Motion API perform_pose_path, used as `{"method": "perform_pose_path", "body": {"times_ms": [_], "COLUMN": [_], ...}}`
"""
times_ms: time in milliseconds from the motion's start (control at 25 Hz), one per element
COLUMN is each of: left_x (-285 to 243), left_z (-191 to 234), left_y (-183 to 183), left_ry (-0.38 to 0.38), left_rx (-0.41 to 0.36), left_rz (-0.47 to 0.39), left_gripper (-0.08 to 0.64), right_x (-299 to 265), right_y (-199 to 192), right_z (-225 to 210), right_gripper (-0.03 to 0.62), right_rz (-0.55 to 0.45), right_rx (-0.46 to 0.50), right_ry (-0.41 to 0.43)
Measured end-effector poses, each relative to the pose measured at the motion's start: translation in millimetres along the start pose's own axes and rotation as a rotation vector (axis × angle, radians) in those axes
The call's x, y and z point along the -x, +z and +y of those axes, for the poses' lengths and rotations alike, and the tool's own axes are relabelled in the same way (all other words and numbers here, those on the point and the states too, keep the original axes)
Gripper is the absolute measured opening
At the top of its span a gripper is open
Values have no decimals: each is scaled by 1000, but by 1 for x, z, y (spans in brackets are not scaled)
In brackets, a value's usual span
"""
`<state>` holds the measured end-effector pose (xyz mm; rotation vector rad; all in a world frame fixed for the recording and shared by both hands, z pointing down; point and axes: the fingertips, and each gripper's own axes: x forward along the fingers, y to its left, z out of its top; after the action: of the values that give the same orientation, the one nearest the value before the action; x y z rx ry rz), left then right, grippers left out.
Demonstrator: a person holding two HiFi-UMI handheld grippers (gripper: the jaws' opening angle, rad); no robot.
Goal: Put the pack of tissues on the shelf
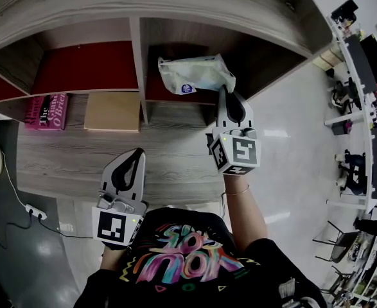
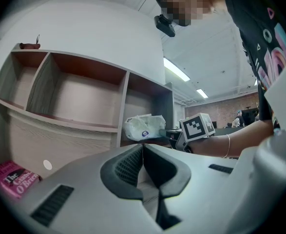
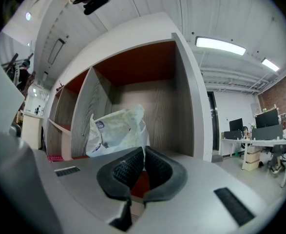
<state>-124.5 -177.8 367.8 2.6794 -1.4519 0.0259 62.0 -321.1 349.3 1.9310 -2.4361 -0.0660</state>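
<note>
The pack of tissues, pale crinkled plastic with a small blue label, is inside the right-hand compartment of the wooden shelf. My right gripper reaches up to it and is shut on the thin plastic edge at the pack's right end. In the right gripper view, the pack fills the space just past the closed jaws. I cannot tell whether it rests on the board. My left gripper hangs lower and to the left, shut with nothing in it. It looks toward the pack.
A pink book and a flat tan box lie on the lower ledge at the left. A cable and power strip lie on the floor at the left. Office desks stand along the right.
</note>
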Motion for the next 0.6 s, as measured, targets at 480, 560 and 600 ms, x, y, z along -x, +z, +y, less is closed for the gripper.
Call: {"method": "perform_pose_path", "body": {"times_ms": [480, 560, 600], "left_x": [1, 2, 3], "left_z": [-10, -10, -9], "left_y": [5, 3, 2], "left_ry": [1, 3, 4], "left_rx": [3, 4, 5], "left_rz": [-14, -10, -12], "left_gripper": [26, 26, 26], "right_x": [-3, -4, -4], "right_y": [-14, -18, -20], "right_z": [-8, -4, -2], "right_gripper": [20, 22, 23], "right_rz": [95, 109, 117], "right_rx": [-25, -33, -37], "right_ry": [8, 25, 34]}}
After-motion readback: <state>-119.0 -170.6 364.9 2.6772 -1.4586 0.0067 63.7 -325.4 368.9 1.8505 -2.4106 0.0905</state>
